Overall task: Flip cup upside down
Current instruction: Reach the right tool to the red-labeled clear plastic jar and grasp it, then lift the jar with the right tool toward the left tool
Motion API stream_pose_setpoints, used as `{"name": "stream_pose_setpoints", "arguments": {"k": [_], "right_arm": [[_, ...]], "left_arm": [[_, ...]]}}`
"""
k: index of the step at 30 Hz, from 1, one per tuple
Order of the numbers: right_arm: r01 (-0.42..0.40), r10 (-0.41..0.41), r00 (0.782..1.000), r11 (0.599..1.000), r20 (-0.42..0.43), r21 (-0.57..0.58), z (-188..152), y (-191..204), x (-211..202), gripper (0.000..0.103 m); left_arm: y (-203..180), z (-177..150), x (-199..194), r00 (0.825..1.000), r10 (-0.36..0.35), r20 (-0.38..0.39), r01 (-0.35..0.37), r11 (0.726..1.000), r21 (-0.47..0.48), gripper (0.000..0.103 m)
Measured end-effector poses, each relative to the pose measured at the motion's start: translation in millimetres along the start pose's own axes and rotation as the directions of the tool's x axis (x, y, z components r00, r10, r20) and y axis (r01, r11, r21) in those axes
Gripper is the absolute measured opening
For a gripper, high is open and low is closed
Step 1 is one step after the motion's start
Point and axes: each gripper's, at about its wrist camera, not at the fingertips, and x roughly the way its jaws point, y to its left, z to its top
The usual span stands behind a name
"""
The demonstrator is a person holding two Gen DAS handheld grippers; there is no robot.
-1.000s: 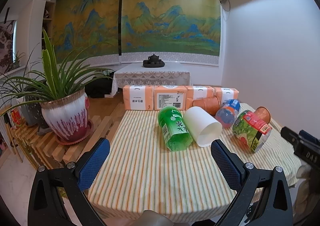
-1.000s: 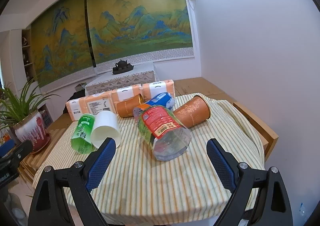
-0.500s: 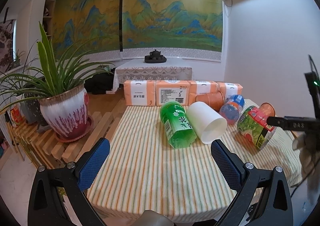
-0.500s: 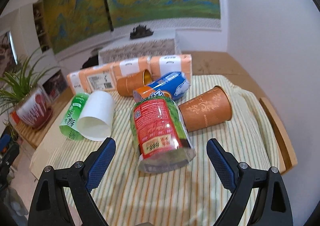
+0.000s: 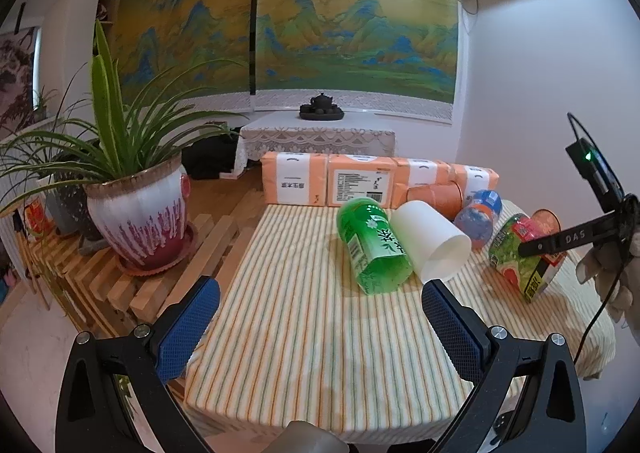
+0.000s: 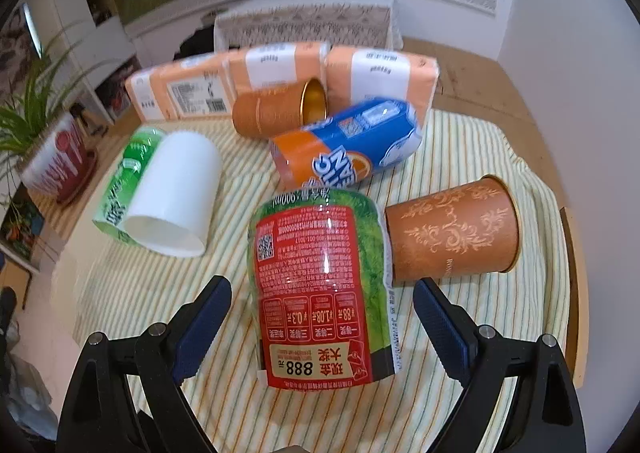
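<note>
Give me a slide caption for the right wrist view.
Open right gripper straddling the red-and-green labelled plastic cup lying on the striped tablecloth.
</note>
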Motion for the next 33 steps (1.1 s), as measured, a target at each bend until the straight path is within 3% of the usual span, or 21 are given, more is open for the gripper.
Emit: {"name": "stream_pose_setpoints", "arguments": {"k": [5,9,14,25,33], "right_arm": [[-0.010,0.011,0.997,1.000,-0.072,0.008,4,0,11,0.090],[-0.002,0.005,0.995,1.000,-0.105,0.024,4,-1,15,0.078],[-0.025,0.031,0.994,0.998,-0.105,0.064,2,1,9,0.077],[-0.150,0.159,0.987,0.956,-0.014,0.253,-35,41,-14,0.077],[-0.199,0.194,0.980,0.927,0.048,0.319,-63,81,-16,0.077]], "left_arm": [[3,-1,-1,1.000,0.000,0.003,0.000,1.000,-0.001,0.102],[7,-1,-4,1.000,0.006,0.005,-0.006,1.000,-0.009,0.102],[12,-1,-7,1.000,0.011,0.006,-0.011,1.000,-0.016,0.102],[23,-5,-6,1.000,0.013,-0.012,-0.013,0.999,-0.029,0.102],[24,-5,-6,1.000,0.000,-0.019,-0.001,1.000,-0.030,0.102]]}}
